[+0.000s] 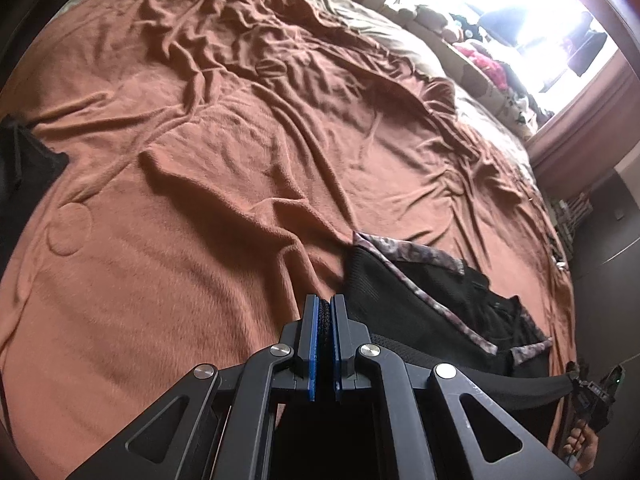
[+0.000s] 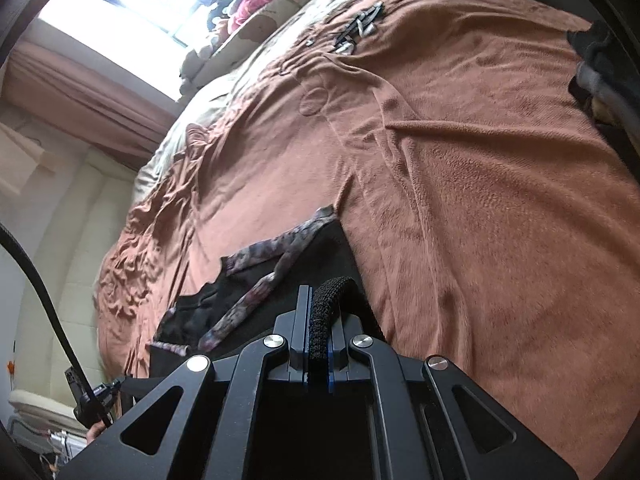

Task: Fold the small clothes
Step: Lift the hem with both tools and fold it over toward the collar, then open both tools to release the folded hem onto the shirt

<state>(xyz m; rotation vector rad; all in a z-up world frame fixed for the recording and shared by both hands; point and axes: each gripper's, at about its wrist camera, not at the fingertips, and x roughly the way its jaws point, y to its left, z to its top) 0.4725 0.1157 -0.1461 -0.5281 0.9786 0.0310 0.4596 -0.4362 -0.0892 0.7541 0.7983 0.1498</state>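
Observation:
A small black garment (image 1: 448,300) with patterned purple-grey trim lies on the rust-coloured blanket (image 1: 200,220) near the bed's front edge. My left gripper (image 1: 325,304) is shut on a black knit edge of it, the fabric pinched between the blue pads. From there the edge stretches right as a taut black band toward the other gripper (image 1: 588,388) at the frame's lower right. In the right wrist view the garment (image 2: 256,280) spreads left of my right gripper (image 2: 320,300), which is shut on a thick black ribbed edge that loops above the fingertips.
The blanket (image 2: 480,200) covers a wide bed, creased toward the far side. Dark clothes lie at the left edge (image 1: 28,160) and at the far right (image 2: 600,64). Soft toys line the window sill (image 1: 480,56). A small grey item (image 2: 360,28) rests far up the bed.

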